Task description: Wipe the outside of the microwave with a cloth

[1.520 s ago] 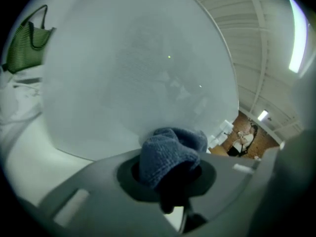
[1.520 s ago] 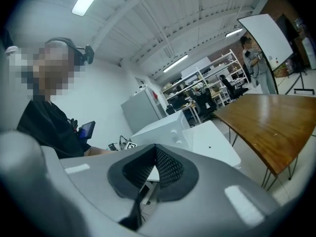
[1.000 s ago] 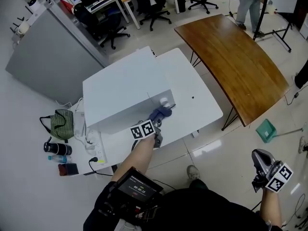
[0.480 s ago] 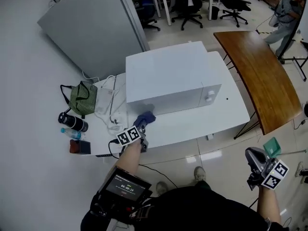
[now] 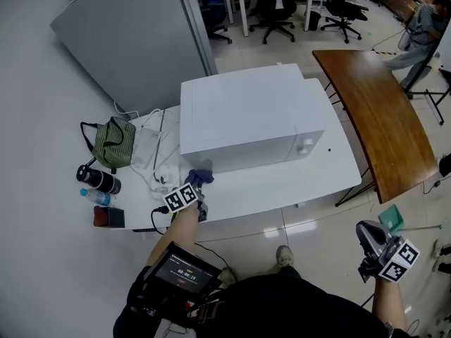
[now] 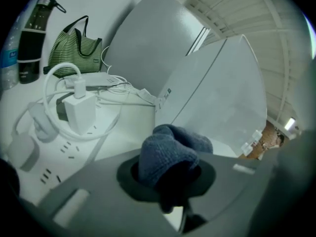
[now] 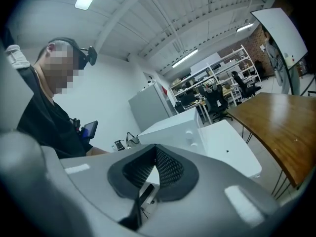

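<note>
A green striped bag (image 5: 113,141) lies at the left end of the white table (image 5: 289,182). The left gripper (image 5: 200,191) is clamped on a blue cloth (image 5: 201,176), just beside the near left corner of the microwave (image 5: 243,111). The right gripper (image 5: 368,245) is over the floor at near right, its jaws together on nothing.

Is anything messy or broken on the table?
Nothing broken or spilled. Only the white cables left of the microwave lie in a loose tangle over the power strip.
</note>
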